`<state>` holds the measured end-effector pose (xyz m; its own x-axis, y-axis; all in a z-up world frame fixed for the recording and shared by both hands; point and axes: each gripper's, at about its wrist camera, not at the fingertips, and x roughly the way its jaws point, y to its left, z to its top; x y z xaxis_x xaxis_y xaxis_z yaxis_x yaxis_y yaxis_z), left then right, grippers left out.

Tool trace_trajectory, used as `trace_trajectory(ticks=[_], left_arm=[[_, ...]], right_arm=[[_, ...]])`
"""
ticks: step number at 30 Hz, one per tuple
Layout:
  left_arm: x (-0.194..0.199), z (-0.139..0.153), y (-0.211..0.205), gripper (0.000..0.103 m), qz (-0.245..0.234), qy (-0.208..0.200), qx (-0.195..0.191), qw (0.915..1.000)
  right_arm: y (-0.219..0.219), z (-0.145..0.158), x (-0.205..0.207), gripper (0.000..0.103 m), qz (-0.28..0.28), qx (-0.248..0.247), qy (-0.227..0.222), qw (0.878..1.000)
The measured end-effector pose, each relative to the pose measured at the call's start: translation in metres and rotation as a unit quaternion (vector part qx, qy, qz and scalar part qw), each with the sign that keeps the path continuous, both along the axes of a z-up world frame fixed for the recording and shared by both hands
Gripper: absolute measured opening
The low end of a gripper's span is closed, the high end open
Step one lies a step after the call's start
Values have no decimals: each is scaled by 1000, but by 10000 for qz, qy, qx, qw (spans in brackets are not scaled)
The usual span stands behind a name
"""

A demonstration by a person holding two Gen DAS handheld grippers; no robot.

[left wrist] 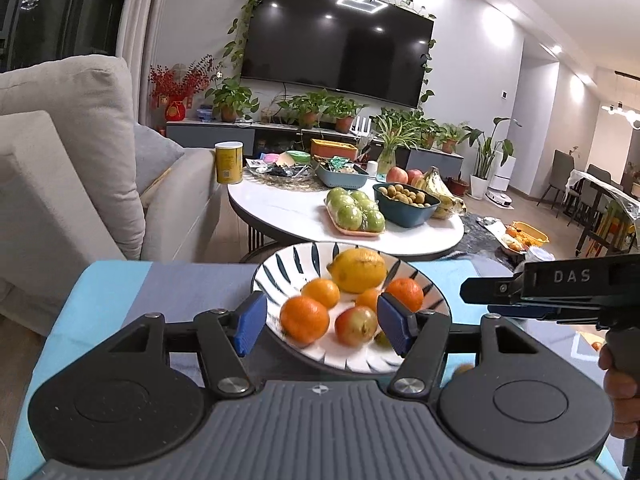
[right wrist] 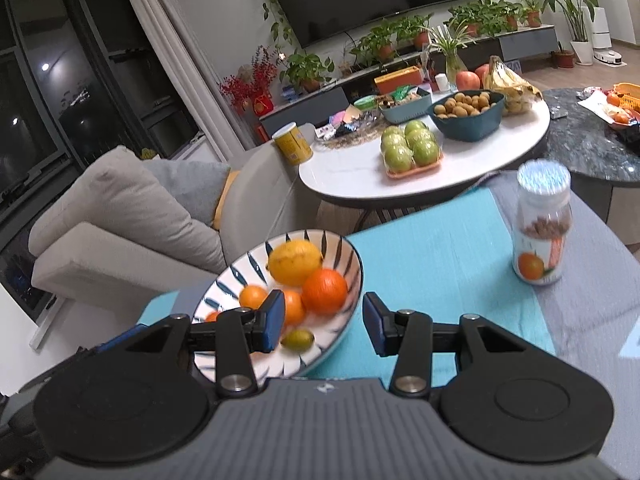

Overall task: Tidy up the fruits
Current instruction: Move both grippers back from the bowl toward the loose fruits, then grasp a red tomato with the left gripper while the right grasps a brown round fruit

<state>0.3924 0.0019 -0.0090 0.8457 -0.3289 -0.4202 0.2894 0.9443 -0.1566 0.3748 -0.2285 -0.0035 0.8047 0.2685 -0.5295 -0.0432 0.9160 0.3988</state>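
- On the teal cloth sits the plate (left wrist: 280, 276), already loaded: lemon (left wrist: 357, 270) at 12 o'clock, oranges (left wrist: 305, 320) around it, reddish fruit (left wrist: 356, 325) at 6.
- Looks mostly sorted, can't tell what's left.
- Left gripper (left wrist: 320, 322) and right gripper (right wrist: 324, 322) both spread, holding nothing.

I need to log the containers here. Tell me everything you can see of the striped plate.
The striped plate is round and shallow, glossy white like ceramic, with dark blue strokes radiating to its rim. It sits upright on the blue and grey cloth, holding a lemon, several oranges and smaller fruits.
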Motion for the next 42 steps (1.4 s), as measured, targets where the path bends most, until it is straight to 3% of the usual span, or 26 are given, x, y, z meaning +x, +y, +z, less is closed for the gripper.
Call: trace_trajectory(ticks=[7, 21, 25, 27, 30, 35, 42], left_arm=[[-19, -13, 6, 59, -42, 111, 73, 9999], [-27, -38, 8, 54, -127, 415, 97, 9990], [-25, -43, 6, 49, -207, 527, 130, 9983], [-22, -45, 6, 36, -234, 648, 142, 9975], [-21, -47, 7, 32, -310, 787, 73, 9964], [-19, -49, 14, 32, -280, 899, -290, 9951], [-19, -48, 11, 30, -241, 882, -241, 9955]], right_arm=[[5, -12, -15, 53, 68, -178, 112, 9998], [7, -32, -32, 53, 112, -85, 357, 9993], [4, -34, -34, 53, 102, -33, 389, 9992], [4, -35, -35, 53, 104, -33, 391, 9992], [4, -35, -35, 53, 100, -41, 391, 9992], [6, -38, -34, 53, 159, -116, 415, 9989], [13, -40, -31, 53, 276, -392, 349, 9982]])
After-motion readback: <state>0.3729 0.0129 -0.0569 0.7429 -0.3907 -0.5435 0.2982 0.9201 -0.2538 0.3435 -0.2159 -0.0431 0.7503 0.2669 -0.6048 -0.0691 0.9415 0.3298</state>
